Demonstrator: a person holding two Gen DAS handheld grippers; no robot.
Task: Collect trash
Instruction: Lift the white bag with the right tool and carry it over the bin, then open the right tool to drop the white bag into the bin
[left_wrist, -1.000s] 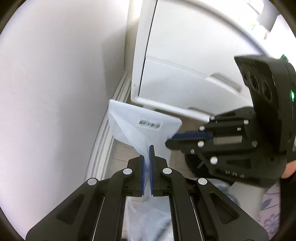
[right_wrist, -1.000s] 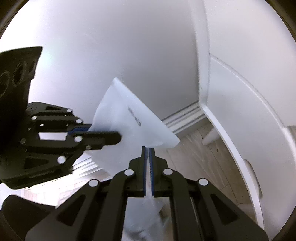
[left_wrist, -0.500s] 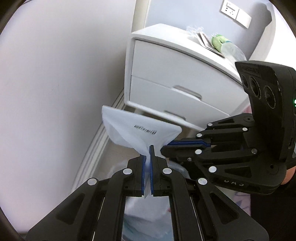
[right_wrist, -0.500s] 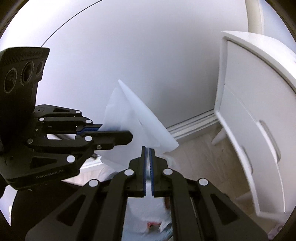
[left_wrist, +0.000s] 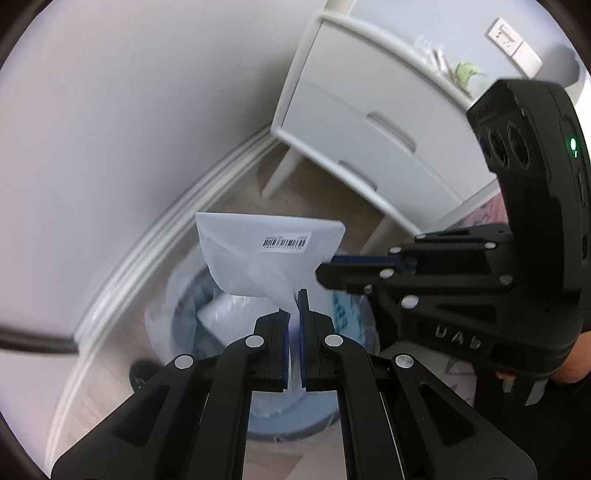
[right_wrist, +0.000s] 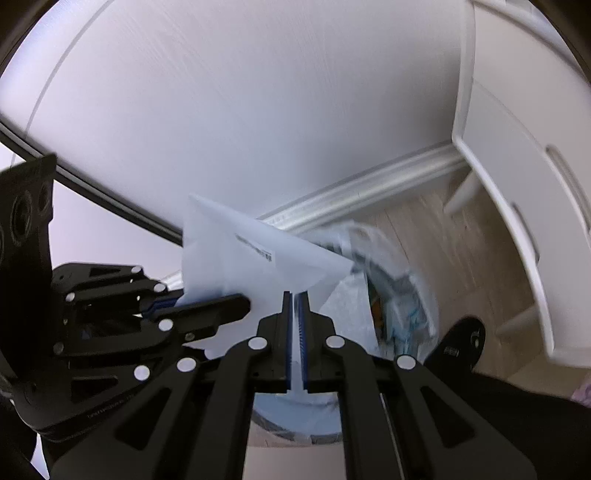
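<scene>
translucent white plastic bag with a barcode label (left_wrist: 269, 254) — clamped between left gripper (left_wrist: 294, 306) and right gripper (right_wrist: 294, 306), hanging above the lined round bin (left_wrist: 266, 421) — next, probably release both over it.

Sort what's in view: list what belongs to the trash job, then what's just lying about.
Job:
- white plastic bag with barcode label
- left gripper, shut on it
- right gripper, shut on it
- lined trash bin below

Lying about:
- white nightstand
- green-labelled bottle on it
- wall socket
</scene>
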